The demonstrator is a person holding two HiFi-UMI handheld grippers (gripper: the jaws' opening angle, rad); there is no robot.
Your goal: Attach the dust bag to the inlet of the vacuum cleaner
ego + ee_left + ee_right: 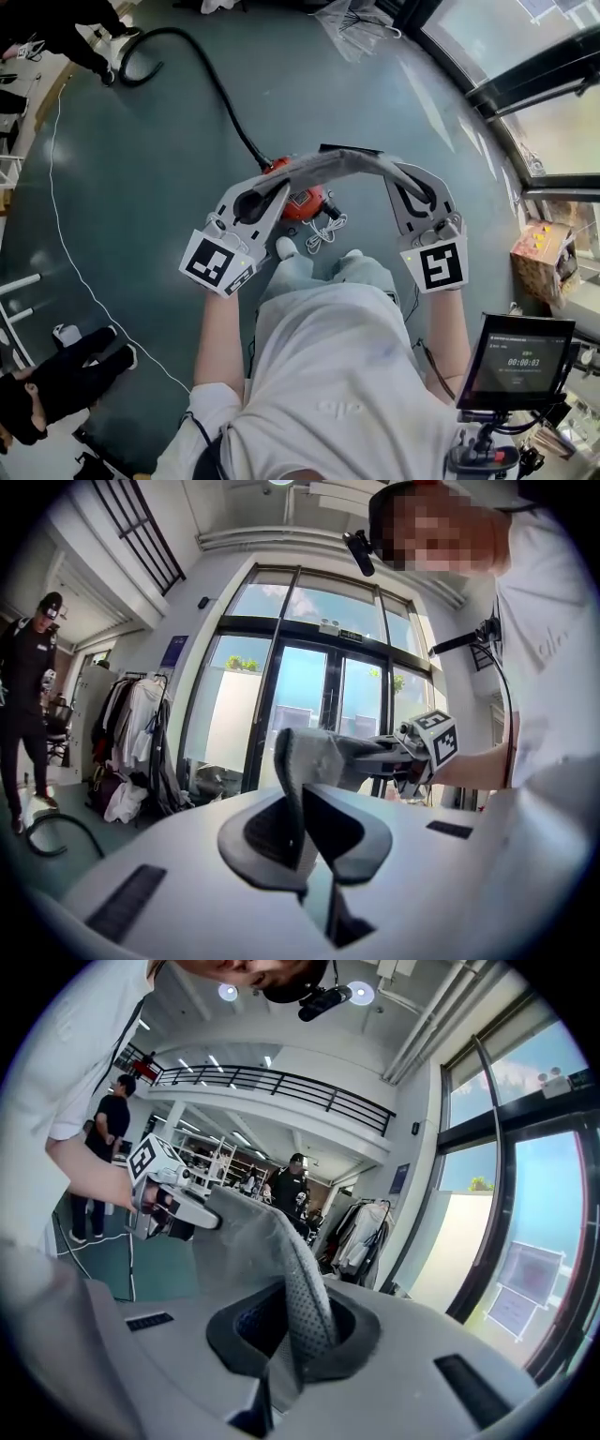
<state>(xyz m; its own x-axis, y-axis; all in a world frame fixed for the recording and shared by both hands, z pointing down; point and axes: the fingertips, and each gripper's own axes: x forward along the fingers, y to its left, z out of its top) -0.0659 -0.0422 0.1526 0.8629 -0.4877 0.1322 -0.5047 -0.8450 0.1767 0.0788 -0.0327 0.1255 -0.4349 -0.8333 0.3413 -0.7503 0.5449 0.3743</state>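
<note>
A grey fabric dust bag (337, 164) hangs stretched between my two grippers, above the floor. My left gripper (270, 192) is shut on the bag's left end, and the cloth (302, 761) rises from between its jaws. My right gripper (405, 183) is shut on the right end, where the perforated fabric (286, 1260) is pinched. The red vacuum cleaner (302, 204) sits on the floor directly beneath the bag, partly hidden by it. Its black hose (208, 77) runs away to the upper left. The inlet is not visible.
A white cord (324, 231) lies coiled beside the vacuum. A thin white cable (75, 272) crosses the green floor at left. A person's legs (56, 375) stand at lower left. A screen on a stand (517, 361) and a cardboard box (544, 258) are at right, near glass doors (525, 66).
</note>
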